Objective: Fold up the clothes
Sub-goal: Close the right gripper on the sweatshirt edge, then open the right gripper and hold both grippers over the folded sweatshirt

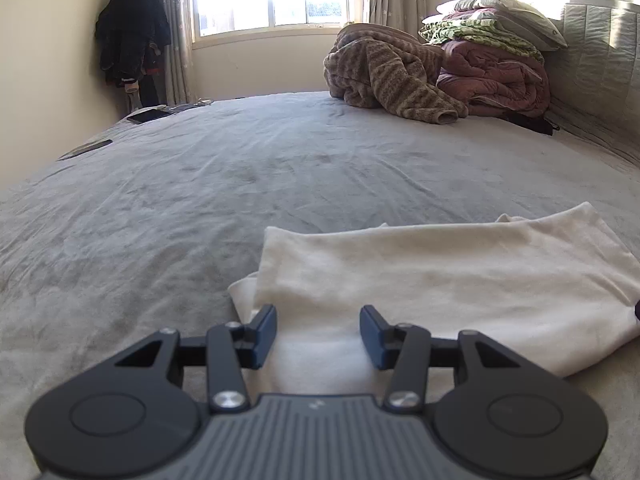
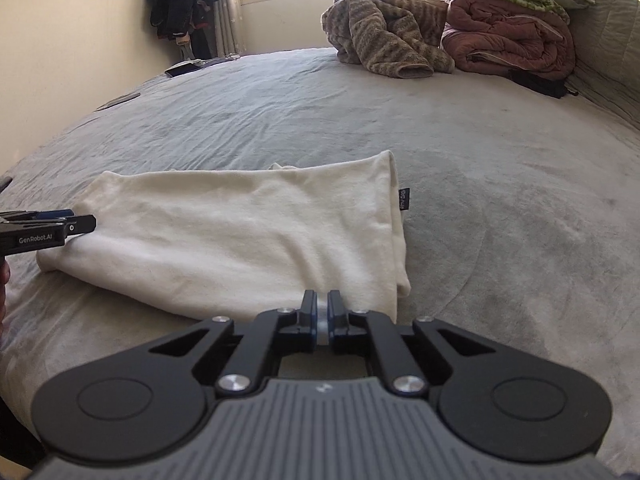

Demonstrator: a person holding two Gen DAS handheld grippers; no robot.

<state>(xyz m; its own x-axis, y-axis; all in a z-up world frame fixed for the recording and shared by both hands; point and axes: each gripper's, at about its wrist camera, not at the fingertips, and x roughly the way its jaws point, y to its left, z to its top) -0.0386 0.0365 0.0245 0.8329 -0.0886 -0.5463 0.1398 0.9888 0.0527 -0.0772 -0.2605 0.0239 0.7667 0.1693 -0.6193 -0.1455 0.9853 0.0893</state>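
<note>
A cream-white garment (image 1: pixel 440 280) lies folded flat on the grey bed; it also shows in the right wrist view (image 2: pixel 240 232), with a small dark label at its far right edge. My left gripper (image 1: pixel 318 314) is open, its fingers straddling the garment's near left edge, nothing between them but cloth below. In the right wrist view the left gripper (image 2: pixel 82 222) shows at the garment's left end. My right gripper (image 2: pixel 321 300) is shut at the garment's near right edge, with a sliver of pale cloth between the pads.
The grey bedsheet (image 1: pixel 200 200) spreads wide beyond the garment. A brown striped blanket (image 1: pixel 384 76) and a pile of pink and green quilts with a pillow (image 1: pixel 492 60) sit at the far right. A tablet (image 1: pixel 146 115) lies at the far left edge. Dark clothes (image 1: pixel 128 28) hang in the corner.
</note>
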